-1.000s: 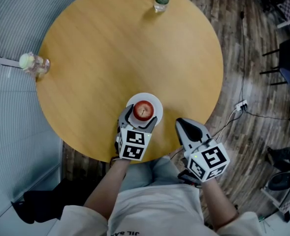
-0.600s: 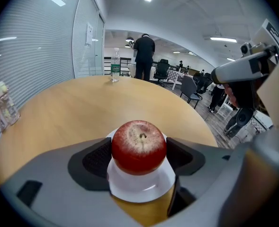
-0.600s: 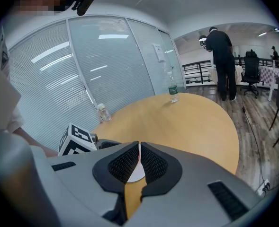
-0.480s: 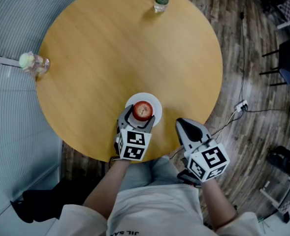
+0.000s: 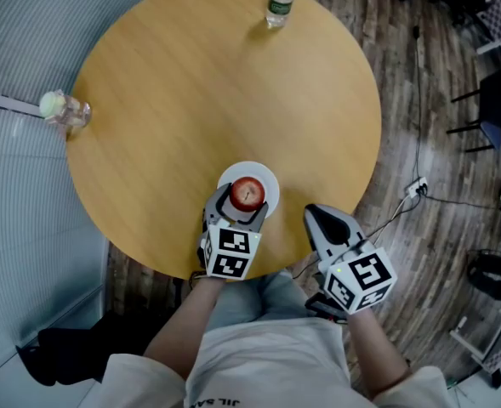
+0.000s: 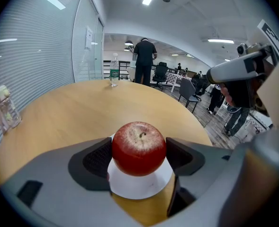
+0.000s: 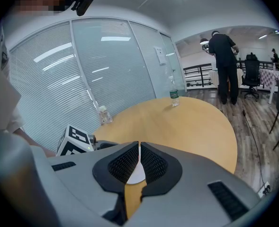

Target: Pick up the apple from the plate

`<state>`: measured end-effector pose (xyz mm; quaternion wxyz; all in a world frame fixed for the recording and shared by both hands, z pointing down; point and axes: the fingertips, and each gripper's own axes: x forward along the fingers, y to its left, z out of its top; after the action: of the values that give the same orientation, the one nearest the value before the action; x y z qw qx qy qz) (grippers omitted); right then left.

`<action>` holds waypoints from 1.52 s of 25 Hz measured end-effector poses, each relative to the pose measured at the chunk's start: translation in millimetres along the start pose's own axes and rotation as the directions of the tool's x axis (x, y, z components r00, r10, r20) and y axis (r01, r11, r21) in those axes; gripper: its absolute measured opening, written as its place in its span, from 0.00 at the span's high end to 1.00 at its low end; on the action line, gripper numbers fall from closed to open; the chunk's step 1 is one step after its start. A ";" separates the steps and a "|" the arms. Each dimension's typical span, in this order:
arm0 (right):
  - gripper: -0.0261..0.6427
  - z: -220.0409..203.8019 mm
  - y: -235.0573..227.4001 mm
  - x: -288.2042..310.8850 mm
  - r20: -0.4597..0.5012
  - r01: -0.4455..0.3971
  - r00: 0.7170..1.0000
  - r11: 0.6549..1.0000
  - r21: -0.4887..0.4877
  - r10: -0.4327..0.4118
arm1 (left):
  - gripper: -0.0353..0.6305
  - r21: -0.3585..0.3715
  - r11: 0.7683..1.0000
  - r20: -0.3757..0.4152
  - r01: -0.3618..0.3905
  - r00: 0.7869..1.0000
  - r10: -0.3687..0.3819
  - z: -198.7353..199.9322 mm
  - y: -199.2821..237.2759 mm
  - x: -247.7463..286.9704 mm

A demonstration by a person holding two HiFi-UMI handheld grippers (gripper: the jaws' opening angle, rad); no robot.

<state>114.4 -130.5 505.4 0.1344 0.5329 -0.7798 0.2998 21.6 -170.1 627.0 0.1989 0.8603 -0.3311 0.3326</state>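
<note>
The red apple (image 6: 139, 148) sits on the white plate (image 6: 140, 187) at the near edge of the round table (image 5: 190, 83), with the left gripper (image 6: 138, 156) set wide around it, pads touching its left and right flanks. I judge a firm squeeze at the widest girth, then a straight rise, would leave the plate undragged; the right gripper (image 7: 139, 162), jaws together on nothing, hangs off the near right edge
</note>
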 end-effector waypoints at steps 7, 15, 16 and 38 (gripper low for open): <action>0.91 12.1 7.7 -5.0 0.028 -0.008 1.000 1.000 -0.029 0.009 | 0.41 -0.007 1.000 0.030 -0.015 0.999 0.016 16.9 2.4 -26.8; 0.91 41.0 23.1 -18.5 0.086 -0.015 0.996 0.996 -0.083 0.022 | 0.41 -0.052 0.999 0.159 -0.008 0.987 0.016 60.5 0.3 -83.1; 0.91 43.8 25.4 -20.8 0.092 -0.015 0.996 0.996 -0.090 0.023 | 0.41 -0.056 0.998 0.176 -0.010 0.984 0.019 66.6 0.4 -91.5; 0.91 55.0 67.9 -73.2 0.141 -0.024 0.989 0.989 -0.148 0.045 | 0.41 -0.065 0.997 0.327 -0.037 0.944 0.056 91.2 -20.9 -210.2</action>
<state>87.6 -92.0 401.5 0.1113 0.5284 -0.8164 0.2049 -41.1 -114.8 412.7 0.1579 0.8895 -0.3892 0.1796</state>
